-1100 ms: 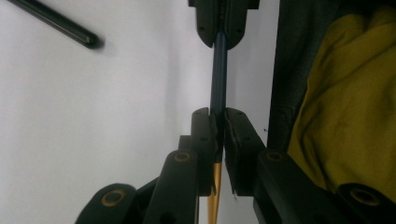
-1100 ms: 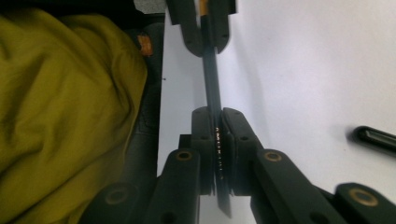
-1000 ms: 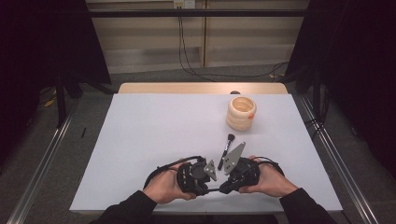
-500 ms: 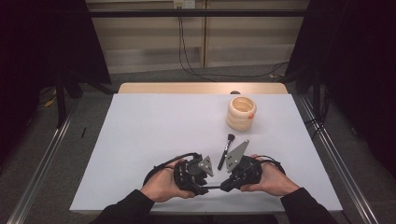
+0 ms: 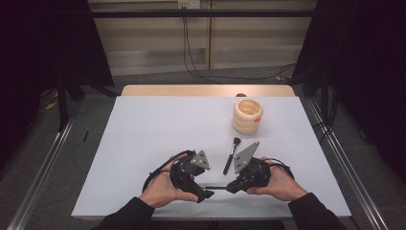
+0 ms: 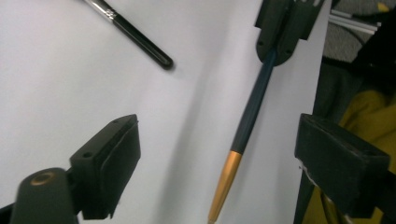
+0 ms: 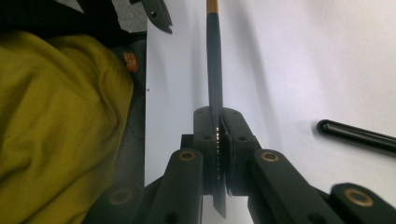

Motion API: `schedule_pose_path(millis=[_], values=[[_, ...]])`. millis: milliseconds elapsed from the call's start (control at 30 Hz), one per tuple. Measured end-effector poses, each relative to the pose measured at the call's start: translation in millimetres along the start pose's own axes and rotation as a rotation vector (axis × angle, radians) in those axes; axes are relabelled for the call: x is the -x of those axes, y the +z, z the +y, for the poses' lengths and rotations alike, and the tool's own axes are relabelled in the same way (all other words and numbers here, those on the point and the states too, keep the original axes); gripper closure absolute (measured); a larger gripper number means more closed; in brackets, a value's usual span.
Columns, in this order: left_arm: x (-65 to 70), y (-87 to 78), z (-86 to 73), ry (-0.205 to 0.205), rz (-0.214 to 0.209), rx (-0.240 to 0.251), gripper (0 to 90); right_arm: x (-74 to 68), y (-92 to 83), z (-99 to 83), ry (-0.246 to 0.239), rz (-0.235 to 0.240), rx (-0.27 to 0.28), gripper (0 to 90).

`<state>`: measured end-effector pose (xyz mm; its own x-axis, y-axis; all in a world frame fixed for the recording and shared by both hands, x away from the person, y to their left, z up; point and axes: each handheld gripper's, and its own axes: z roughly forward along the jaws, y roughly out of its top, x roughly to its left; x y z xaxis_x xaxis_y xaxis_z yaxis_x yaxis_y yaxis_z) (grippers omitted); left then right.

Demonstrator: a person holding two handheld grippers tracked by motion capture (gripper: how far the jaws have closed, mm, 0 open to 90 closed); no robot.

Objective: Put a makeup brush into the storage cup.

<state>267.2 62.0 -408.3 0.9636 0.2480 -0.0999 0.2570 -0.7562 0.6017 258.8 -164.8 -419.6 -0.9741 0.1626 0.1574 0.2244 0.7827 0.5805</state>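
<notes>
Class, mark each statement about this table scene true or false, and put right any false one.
1. The right gripper is shut on the dark pen with the gold end. True.
2. The left gripper clamps that pen too. False: its jaws have just been opening and stand wide, with the pen between them but untouched.
3. The makeup brush stands inside the ribbed cream cup. False: it lies flat on the white table, nearer the person than the cup.
4. The cup stands upright. True.
5. The brush lies between the two grippers' grey plates in the high view. True.
</notes>
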Motion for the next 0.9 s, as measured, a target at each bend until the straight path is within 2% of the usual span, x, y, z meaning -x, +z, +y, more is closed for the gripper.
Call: schedule_pose_path(millis=[133,167,200,267,300,333,367,433,467,567,600,633,700,733,767,800,900], values=[[-5.1,-5.1,-2.8,-0.032,0.005,0.027,4.9,1.1,1.0,-1.4,0.007,0.002,0.0,85.6],[-6.3,-5.3,-6.0,-0.05,0.008,0.058,3.3,1.5,0.7,-1.7,0.02,0.001,0.003,85.6],[-6.3,-5.3,-6.0,-0.05,0.008,0.058,3.6,1.5,0.7,-1.7,0.02,0.001,0.003,85.6],[-8.8,-6.3,-9.7,-0.059,0.015,0.088,3.6,1.7,-0.1,-2.3,0.028,-0.001,0.006,85.6],[-10.6,-8.2,-11.9,-0.051,0.019,0.083,3.6,2.1,-1.3,-3.2,0.034,-0.006,0.01,85.6],[-10.4,-8.4,-13.9,-0.079,0.024,0.109,3.6,2.3,-2.1,-3.9,0.038,-0.011,0.016,85.6],[-12.4,-10.6,-15.9,-0.071,0.029,0.117,3.6,2.3,-2.1,-3.9,0.038,-0.011,0.016,85.6],[-11.8,-12.6,-19.5,-0.108,0.062,0.179,3.4,2.5,-4.9,-5.9,0.057,-0.022,0.029,85.6],[-12.9,-16.6,-22.5,-0.117,0.081,0.191,3.5,3.1,-5.6,-6.9,0.059,-0.018,0.033,85.6],[-12.3,-20.1,-26.2,-0.112,0.085,0.213,3.8,3.2,-8.1,-9.2,0.066,-0.032,0.047,85.6],[-11.9,-19.0,-27.6,-0.122,0.08,0.241,2.9,2.8,-8.8,-10.3,0.073,-0.052,0.052,85.6],[-11.5,-19.8,-28.6,-0.121,0.096,0.237,2.6,3.9,-8.4,-11.9,0.071,-0.034,0.062,85.6],[-10.1,-21.0,-30.8,-0.118,0.131,0.249,3.0,3.2,-8.9,-14.1,0.088,-0.05,0.057,85.6],[-10.1,-21.0,-30.8,-0.118,0.131,0.249,2.9,3.2,-8.9,-14.1,0.088,-0.05,0.057,85.6],[-9.6,-22.9,-33.4,-0.12,0.156,0.269,3.0,3.3,-9.9,-15.9,0.092,-0.057,0.062,85.6],[-9.6,-22.9,-33.4,-0.12,0.156,0.269,3.8,3.3,-9.9,-15.9,0.092,-0.057,0.062,85.6],[-9.9,-28.6,-37.9,-0.127,0.182,0.32,3.1,3.1,-11.5,-18.6,0.118,-0.071,0.081,85.6]])
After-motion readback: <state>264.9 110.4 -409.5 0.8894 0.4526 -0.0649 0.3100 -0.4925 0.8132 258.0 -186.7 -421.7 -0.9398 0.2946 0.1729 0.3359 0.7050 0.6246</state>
